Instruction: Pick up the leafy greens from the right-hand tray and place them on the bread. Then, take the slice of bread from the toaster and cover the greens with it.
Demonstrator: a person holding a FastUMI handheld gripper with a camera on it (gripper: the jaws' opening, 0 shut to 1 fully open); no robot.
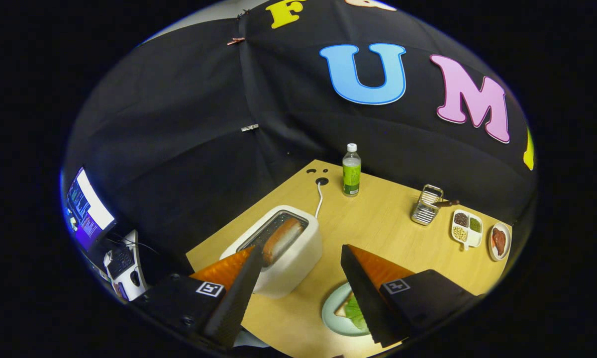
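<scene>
The gripper (298,253) hangs above a wooden table (378,233), its fingers spread wide and holding nothing. Partly under the right finger, a pale plate (331,318) carries bread (342,309) with leafy greens (354,313) lying on it. By the left fingertip, a white toaster (291,266) holds a slice of bread (282,238) in its slot. Farther off stand a green-labelled bottle (351,170), a wire rack (427,205), a divided dish (466,228) and a small plate (500,241) at far right.
</scene>
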